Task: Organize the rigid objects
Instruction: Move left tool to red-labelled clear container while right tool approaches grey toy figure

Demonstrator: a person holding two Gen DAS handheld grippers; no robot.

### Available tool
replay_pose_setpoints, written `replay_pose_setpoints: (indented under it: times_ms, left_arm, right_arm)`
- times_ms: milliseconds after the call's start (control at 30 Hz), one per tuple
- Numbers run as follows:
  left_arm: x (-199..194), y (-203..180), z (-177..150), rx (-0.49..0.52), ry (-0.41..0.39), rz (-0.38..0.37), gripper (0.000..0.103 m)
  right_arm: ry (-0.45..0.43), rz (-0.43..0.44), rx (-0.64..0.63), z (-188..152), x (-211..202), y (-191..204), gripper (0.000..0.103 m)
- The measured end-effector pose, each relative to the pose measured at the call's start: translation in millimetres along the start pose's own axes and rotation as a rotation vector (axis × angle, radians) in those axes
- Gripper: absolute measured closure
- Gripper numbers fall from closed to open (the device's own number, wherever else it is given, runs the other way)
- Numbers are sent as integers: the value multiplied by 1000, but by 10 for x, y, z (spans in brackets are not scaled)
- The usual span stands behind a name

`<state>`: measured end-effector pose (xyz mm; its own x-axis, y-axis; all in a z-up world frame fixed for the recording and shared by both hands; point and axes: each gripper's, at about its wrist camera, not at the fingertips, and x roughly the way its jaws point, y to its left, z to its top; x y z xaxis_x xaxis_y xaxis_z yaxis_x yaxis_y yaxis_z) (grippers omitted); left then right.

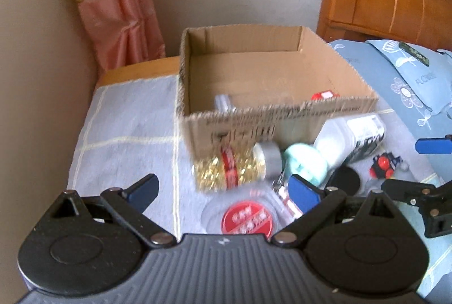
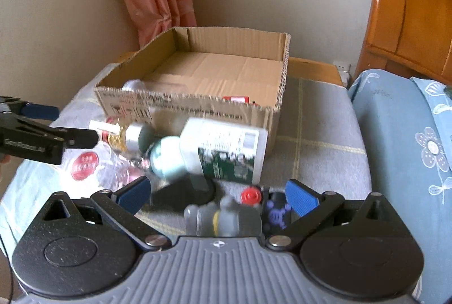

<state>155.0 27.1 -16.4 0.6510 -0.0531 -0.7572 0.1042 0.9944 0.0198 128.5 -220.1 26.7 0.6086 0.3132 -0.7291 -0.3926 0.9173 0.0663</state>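
Jaws of both grippers stand spread wide, grasping nothing. Between the left gripper (image 1: 224, 191) fingers lies a clear round container (image 1: 245, 216) with a red label; just beyond it lies a gold-filled jar (image 1: 237, 165) with a silver cap. Under the right gripper (image 2: 217, 192) sits a grey figurine (image 2: 223, 218), beside a black toy (image 2: 275, 212) with a red knob. Beyond them, a white bottle (image 2: 223, 146) with a teal cap lies on its side against the open cardboard box (image 2: 197, 106) on the bed (image 2: 319, 140).
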Motion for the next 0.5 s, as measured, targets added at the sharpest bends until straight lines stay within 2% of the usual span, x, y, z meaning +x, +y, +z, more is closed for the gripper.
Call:
replay_pose_setpoints:
  times_ms: [133, 333, 433, 500]
  left_arm:
    - [-63, -31, -147, 6, -19, 58, 5]
    - [-137, -55, -254, -2, -44, 61, 5]
    - [-125, -78, -297, 6, -38, 44, 5]
    - [-95, -100, -325, 20, -30, 44, 5]
  right_arm:
    - [18, 31, 11, -107, 12, 49, 0]
    - [67, 33, 11, -263, 89, 126, 0]
    - [139, 125, 37, -318, 112, 133, 0]
    - [154, 140, 44, -374, 128, 141, 0]
